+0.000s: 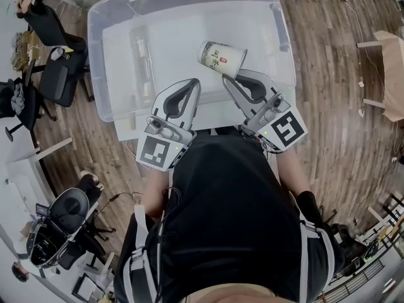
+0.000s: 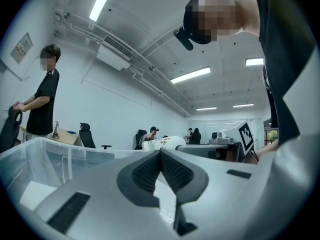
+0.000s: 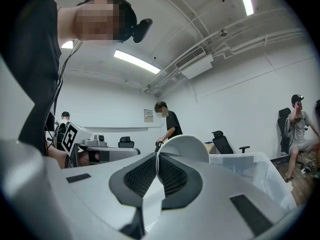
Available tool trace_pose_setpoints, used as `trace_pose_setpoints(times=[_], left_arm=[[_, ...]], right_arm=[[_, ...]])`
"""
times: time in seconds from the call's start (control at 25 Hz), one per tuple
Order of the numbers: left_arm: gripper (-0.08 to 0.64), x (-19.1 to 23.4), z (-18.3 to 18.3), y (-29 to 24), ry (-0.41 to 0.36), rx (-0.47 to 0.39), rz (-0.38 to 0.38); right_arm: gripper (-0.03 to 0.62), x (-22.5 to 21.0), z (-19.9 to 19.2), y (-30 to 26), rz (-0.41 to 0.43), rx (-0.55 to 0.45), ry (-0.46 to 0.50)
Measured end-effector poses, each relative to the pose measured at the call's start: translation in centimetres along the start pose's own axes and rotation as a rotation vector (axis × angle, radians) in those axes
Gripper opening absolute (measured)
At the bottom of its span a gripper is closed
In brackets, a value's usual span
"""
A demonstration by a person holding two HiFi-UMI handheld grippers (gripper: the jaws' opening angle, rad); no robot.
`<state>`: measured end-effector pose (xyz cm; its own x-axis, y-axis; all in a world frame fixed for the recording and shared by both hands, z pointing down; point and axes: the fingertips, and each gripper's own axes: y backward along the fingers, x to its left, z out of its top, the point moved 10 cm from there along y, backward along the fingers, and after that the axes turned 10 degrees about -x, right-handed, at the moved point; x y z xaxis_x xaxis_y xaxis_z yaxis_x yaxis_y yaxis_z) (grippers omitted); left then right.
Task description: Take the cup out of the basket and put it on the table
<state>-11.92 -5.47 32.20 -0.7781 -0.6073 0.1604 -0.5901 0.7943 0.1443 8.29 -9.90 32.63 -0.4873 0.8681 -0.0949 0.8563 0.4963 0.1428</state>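
A white paper cup (image 1: 221,58) with red and dark print lies tilted on its side over the clear plastic basket (image 1: 120,17). My right gripper (image 1: 228,79) is shut on the cup's rim, which shows as a white arc (image 3: 186,147) pinched between the dark ribbed pads (image 3: 172,176). My left gripper (image 1: 194,84) is just to the left, over the basket's near edge, shut with nothing between its pads. In the left gripper view the cup (image 2: 162,143) shows just beyond the closed left gripper (image 2: 160,154).
A clear bottle-like object (image 1: 142,52) lies inside the basket at the left. The basket stands on a white table (image 1: 136,130). Black office chairs (image 1: 60,68) stand on the wooden floor to the left. People (image 3: 170,124) stand and sit in the room.
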Motion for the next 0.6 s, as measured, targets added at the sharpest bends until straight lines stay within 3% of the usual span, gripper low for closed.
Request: trace_pose_setpoints(times=[0.36, 0.6], left_arm=[[0.017, -3.3, -0.9, 0.0, -0.013, 0.011, 0.067], [0.017, -6.2, -2.0, 1.5, -0.007, 0.002, 0.13]], right_arm=[[0.028, -0.6, -0.1, 1.7, 0.015, -0.025, -0.006], [0.028, -0.4, -0.5, 3.3, 0.067, -0.019, -0.017]])
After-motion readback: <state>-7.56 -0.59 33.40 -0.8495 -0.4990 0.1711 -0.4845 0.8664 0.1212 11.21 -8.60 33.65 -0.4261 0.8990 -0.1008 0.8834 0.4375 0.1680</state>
